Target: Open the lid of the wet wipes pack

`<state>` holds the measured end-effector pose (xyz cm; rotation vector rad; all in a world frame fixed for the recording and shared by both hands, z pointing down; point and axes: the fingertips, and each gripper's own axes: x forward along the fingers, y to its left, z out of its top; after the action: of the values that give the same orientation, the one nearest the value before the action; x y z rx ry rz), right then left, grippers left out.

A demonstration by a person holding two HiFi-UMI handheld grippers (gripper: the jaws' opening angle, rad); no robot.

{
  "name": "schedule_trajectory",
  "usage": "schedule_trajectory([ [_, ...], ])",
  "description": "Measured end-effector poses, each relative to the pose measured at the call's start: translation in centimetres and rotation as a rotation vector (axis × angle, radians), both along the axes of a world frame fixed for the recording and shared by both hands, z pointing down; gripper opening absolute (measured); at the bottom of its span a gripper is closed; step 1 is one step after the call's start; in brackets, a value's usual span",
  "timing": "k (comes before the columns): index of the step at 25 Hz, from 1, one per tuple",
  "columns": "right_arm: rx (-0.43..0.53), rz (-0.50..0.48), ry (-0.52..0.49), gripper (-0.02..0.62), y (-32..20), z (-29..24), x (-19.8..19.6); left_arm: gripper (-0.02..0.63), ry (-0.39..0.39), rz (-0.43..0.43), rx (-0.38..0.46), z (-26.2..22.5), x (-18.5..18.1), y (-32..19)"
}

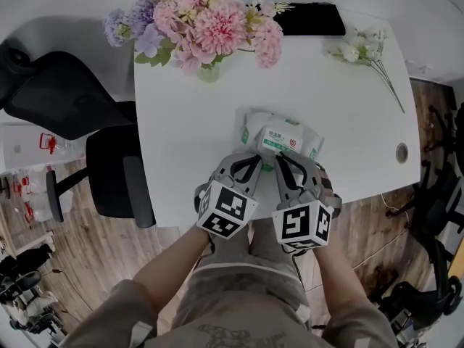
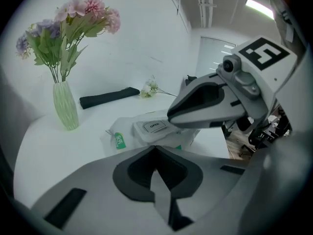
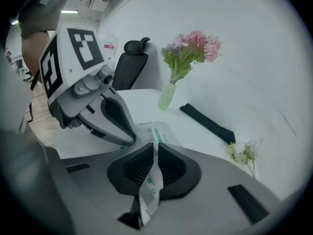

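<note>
The fingers of the right gripper (image 3: 155, 145) pinch tight on the crinkled end seam of the white-and-green soft plastic wet wipes pack (image 1: 283, 140), which lies on the white bench (image 1: 181, 158) with its white flip lid (image 2: 154, 126) down. The fingers of the left gripper (image 2: 155, 148) meet empty, just short of the pack. Both grippers slant downward, side by side. One pale green ribbed vase (image 2: 65, 105) holds pink and purple flowers (image 1: 203, 20)
</note>
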<state>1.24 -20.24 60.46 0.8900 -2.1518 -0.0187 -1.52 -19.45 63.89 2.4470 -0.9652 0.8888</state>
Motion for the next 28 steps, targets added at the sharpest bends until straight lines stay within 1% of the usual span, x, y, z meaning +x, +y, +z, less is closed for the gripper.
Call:
schedule_trajectory([
  [2, 0.059, 0.033, -0.027, 0.046, -1.2, -1.8, 0.5, 0.015, 0.003, -0.001, -0.007, 0.1, 0.0, 0.1],
  [3, 0.072, 0.047, -0.040, 0.044, -1.9, -2.4, 0.8, 0.015, 0.005, -0.001, -0.011, 0.1, -0.1, 0.1],
  [6, 0.070, 0.063, -0.075, 0.044, -4.0, -3.1, 1.6, 0.015, 0.009, 0.001, -0.024, 0.1, -0.1, 0.1],
  [14, 0.120, 0.084, -0.090, 0.050, -7.5, -2.5, 2.2, 0.015, 0.023, 0.002, -0.023, 0.0, 0.0, 0.1],
  [16, 0.102, 0.101, -0.117, 0.051, -8.2, -2.3, 2.3, 0.015, 0.025, 0.001, -0.023, 0.0, 0.0, 0.1],
  [19, 0.033, 0.142, -0.180, 0.051, -9.3, -1.6, 2.7, 0.015, 0.031, -0.004, -0.024, 0.0, -0.1, 0.1],
  [21, -0.010, 0.160, -0.194, 0.049, -9.9, -1.0, 3.0, 0.015, 0.035, -0.007, -0.025, -0.1, 0.0, 0.1],
  [22, -0.027, 0.168, -0.184, 0.049, -10.1, -0.5, 3.1, 0.015, 0.036, -0.009, -0.024, 0.0, 0.0, 0.1],
  [25, -0.079, 0.170, -0.107, 0.051, -10.1, 1.8, 3.6, 0.015, 0.036, -0.014, -0.020, 0.0, -0.1, 0.0],
  [26, -0.087, 0.169, -0.097, 0.049, -9.9, 2.4, 3.7, 0.015, 0.036, -0.015, -0.018, 0.1, -0.1, 0.0],
  [28, -0.072, 0.175, -0.105, 0.049, -9.6, 2.7, 4.0, 0.015, 0.039, -0.016, -0.019, 0.1, 0.0, 0.1],
])
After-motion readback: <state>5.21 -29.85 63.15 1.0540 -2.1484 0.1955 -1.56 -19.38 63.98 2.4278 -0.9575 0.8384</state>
